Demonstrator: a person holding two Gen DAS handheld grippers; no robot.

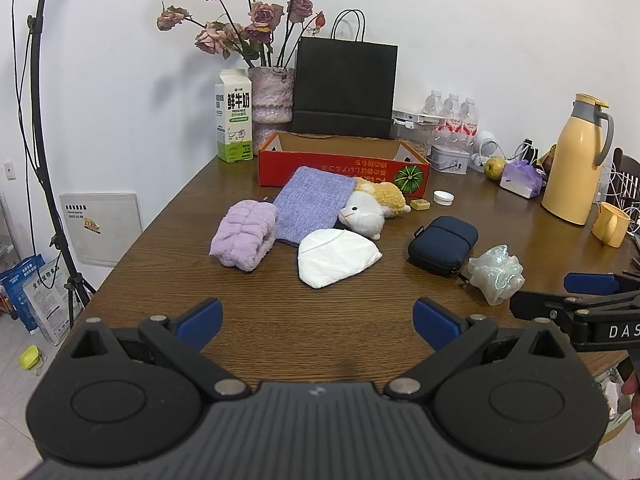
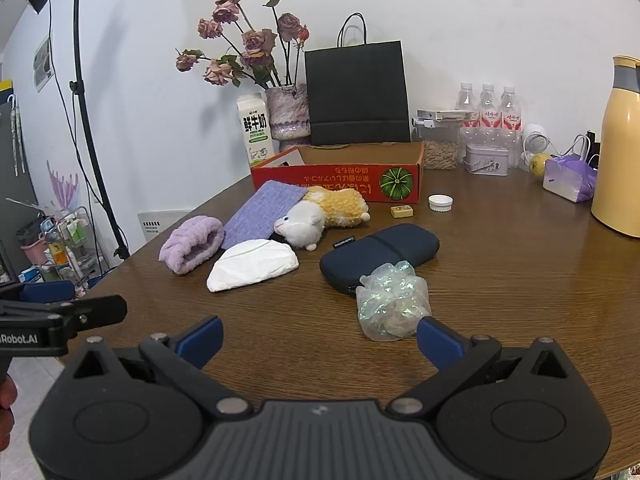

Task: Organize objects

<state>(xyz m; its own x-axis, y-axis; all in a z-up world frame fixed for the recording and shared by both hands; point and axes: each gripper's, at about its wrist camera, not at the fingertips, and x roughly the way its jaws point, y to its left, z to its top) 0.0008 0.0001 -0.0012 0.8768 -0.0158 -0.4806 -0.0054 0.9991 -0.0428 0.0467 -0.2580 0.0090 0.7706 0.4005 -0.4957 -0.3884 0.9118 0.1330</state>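
On the wooden table (image 1: 280,320) lie a rolled lilac towel (image 1: 245,239), a purple knitted cloth (image 1: 314,205), a white and yellow plush sheep (image 1: 370,210), a white folded cap (image 1: 336,258), a navy zip case (image 1: 443,245) and a crumpled clear plastic bag (image 1: 497,272). Behind them stands an open red cardboard box (image 1: 340,166). My left gripper (image 1: 318,322) is open and empty, short of the cap. My right gripper (image 2: 319,340) is open and empty; its right pad (image 2: 438,340) sits just beside the plastic bag (image 2: 394,300).
A milk carton (image 1: 234,116), flower vase (image 1: 272,94) and black paper bag (image 1: 344,88) stand at the back wall. Water bottles (image 1: 452,116), a tin (image 1: 449,159), a yellow thermos (image 1: 576,164) and yellow cup (image 1: 610,224) stand right. A bottle cap (image 1: 443,197) and small yellow block (image 1: 420,204) lie near the box.
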